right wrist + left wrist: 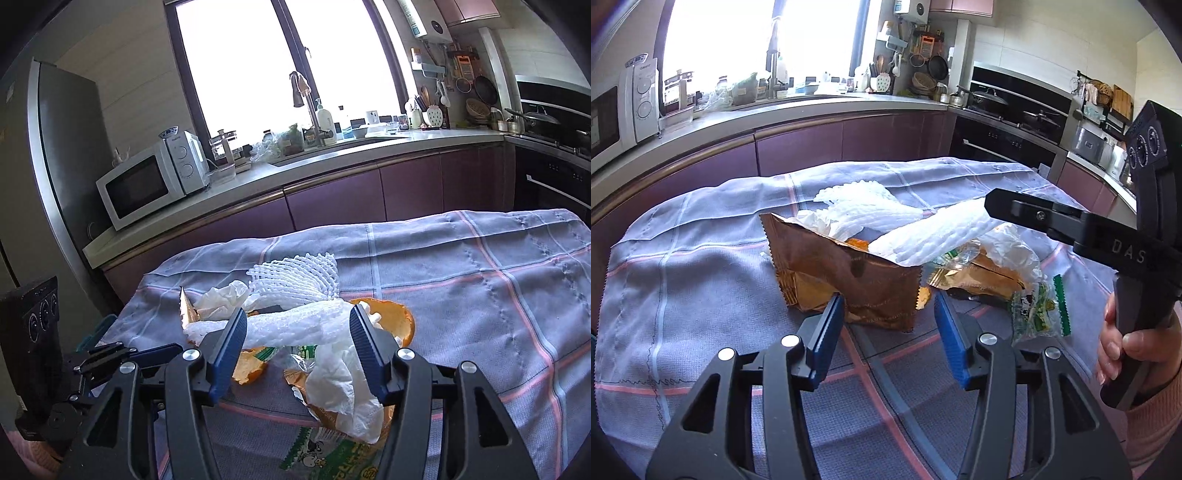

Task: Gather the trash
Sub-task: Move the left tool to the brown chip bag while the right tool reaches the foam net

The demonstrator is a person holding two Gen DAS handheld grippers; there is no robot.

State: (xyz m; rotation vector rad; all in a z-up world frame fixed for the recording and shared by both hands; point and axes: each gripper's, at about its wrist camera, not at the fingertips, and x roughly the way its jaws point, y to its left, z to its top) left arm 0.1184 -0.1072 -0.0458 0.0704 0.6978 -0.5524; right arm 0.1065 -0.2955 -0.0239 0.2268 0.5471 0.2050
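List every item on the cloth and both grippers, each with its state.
Left gripper: open, empty, facing the gold bag.
Right gripper: open, straddling the foam net, not pressing it.
Gold bag: torn open, crumpled, lying on the cloth.
Foam net: stretched flat over the pile.
Tissue: crumpled.
Green wrapper: opened, crumpled.
Orange peel: loose, curled.

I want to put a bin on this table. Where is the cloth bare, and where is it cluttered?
Bare: the checked purple-grey tablecloth right of the orange peel, and the near-left cloth beside the gold foil bag. Crowded: the middle, where white foam netting, crumpled tissue and wrappers pile together.
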